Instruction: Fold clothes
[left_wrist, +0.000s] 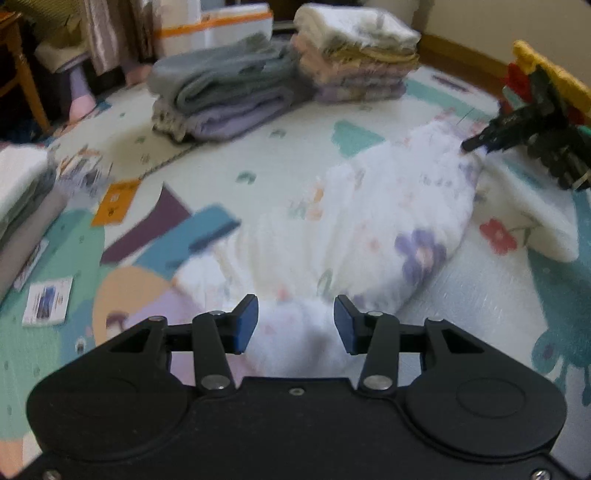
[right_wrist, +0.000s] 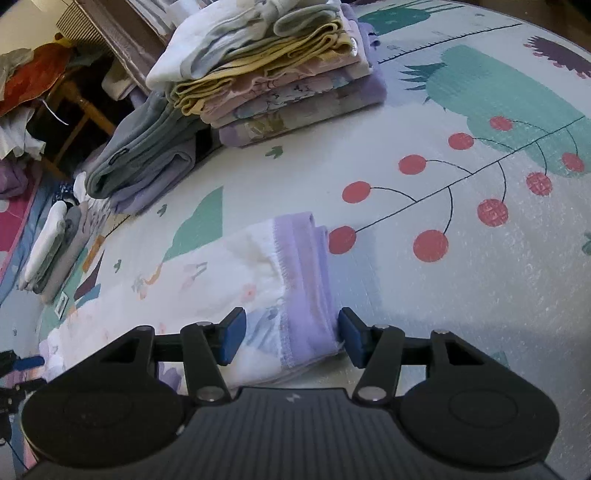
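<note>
The white floral garment (left_wrist: 373, 221) is lying stretched across the patterned play mat (left_wrist: 280, 147) on the floor, running between the two tools. The left tongs (left_wrist: 295, 325) are standing open, with the blue pads (left_wrist: 246, 323) set apart on either side of a bunched white end of the garment; no contact between pads and cloth is discernible. The right tongs (right_wrist: 288, 338) are also standing open, straddling the lilac hem band (right_wrist: 310, 288) at the garment's other end, with the right-hand pad just beside the fold edge. In the left wrist view, the right tool is appearing at the far end of the garment. Behind the garment, a grey and lilac folded pile (left_wrist: 225, 96) is sitting beside a taller folded stack (left_wrist: 354, 55) of pastel items. A further folded pile (left_wrist: 22, 206) is resting at the mat's left edge.
</note>
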